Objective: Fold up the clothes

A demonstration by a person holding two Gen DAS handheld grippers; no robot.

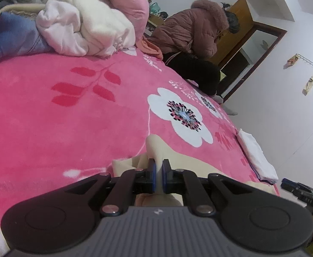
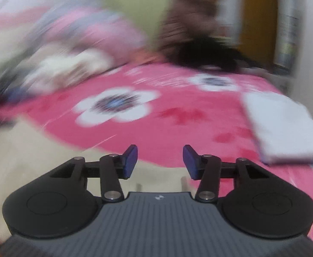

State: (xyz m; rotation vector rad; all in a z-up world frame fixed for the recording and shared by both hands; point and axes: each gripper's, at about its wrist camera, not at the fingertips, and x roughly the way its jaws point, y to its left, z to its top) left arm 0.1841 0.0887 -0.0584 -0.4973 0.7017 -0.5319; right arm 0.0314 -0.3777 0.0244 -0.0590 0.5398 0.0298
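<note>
My left jaws pinch a raised fold of the cream garment point(image 1: 156, 150), bottom centre; the rest lies flat.

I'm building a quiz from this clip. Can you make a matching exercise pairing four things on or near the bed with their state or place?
Things:
1. left gripper
2. right gripper
3. folded white cloth
4. heap of clothes

States or places:
A. open, holding nothing
B. unfolded, at the far end of the pink blanket
C. shut on the cream garment
D. flat at the bed's right edge

Pairs: 1-C, 2-A, 3-D, 4-B
</note>
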